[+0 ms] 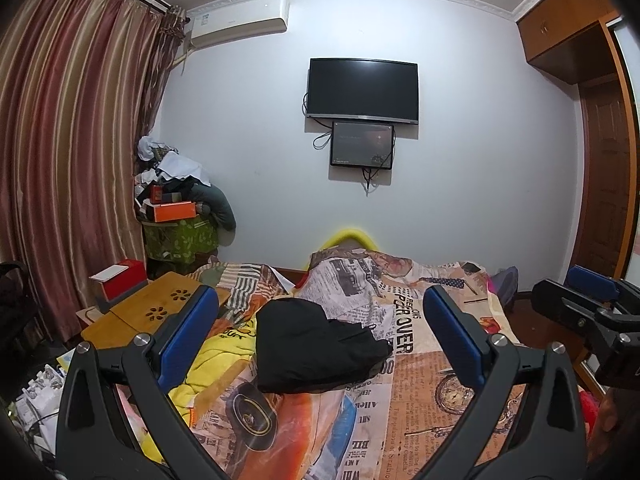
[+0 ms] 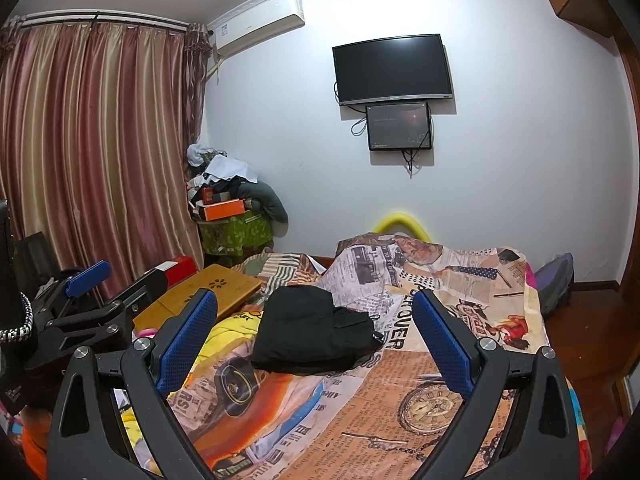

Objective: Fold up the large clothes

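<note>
Both tongs are spread wide with nothing in them: from the left wrist camera, the left gripper (image 1: 320,344) hangs above the bed (image 1: 440,400) with its blue pads far apart, and the black garment (image 1: 316,348) lies bunched on the newspaper-print cover between them, just beside a yellow cloth (image 1: 224,360), while the right gripper (image 1: 576,300) shows at the right edge. From the right wrist camera, the right gripper (image 2: 316,340) also frames the black garment (image 2: 312,332), the left gripper (image 2: 80,292) sits off to the left, and a wooden lap table (image 2: 212,292) rests on the bed's left side.
</note>
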Tool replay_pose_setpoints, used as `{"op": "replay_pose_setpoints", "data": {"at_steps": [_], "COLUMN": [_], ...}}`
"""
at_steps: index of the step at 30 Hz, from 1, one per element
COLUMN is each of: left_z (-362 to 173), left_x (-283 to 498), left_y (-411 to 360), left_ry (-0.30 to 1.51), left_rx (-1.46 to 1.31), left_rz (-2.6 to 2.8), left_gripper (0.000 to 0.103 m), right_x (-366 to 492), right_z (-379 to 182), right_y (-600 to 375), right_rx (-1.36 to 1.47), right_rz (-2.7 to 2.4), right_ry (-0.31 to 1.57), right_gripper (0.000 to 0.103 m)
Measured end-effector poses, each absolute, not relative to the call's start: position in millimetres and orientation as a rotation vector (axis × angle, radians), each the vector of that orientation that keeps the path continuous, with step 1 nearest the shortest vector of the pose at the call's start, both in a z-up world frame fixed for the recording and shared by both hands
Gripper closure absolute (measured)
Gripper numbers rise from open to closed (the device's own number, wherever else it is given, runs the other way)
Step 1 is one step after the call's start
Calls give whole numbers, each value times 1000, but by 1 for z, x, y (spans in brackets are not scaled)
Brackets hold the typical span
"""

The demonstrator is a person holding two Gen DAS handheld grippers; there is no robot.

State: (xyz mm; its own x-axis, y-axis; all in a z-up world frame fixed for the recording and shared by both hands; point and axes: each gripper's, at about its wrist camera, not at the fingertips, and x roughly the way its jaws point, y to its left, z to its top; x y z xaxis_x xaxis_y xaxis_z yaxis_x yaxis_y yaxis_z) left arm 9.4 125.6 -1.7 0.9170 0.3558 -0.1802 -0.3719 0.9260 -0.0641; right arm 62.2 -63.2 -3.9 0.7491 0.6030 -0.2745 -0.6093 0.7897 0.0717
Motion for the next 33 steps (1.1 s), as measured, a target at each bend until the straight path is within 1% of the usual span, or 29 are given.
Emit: {"op": "replay_pose_setpoints", "data": {"at_steps": [33], "left_z": [-3], "left_x": [9], "left_y": [133], "left_ry": [176], "left_rx": [-104], "left_rz": [320], "left_gripper": [0], "right_x": [66], "right_z": [-6], "right_y": [-71], "right_rx": [-21], "right_rz": [646], "right_ry": [287], "right_gripper": [6]}}
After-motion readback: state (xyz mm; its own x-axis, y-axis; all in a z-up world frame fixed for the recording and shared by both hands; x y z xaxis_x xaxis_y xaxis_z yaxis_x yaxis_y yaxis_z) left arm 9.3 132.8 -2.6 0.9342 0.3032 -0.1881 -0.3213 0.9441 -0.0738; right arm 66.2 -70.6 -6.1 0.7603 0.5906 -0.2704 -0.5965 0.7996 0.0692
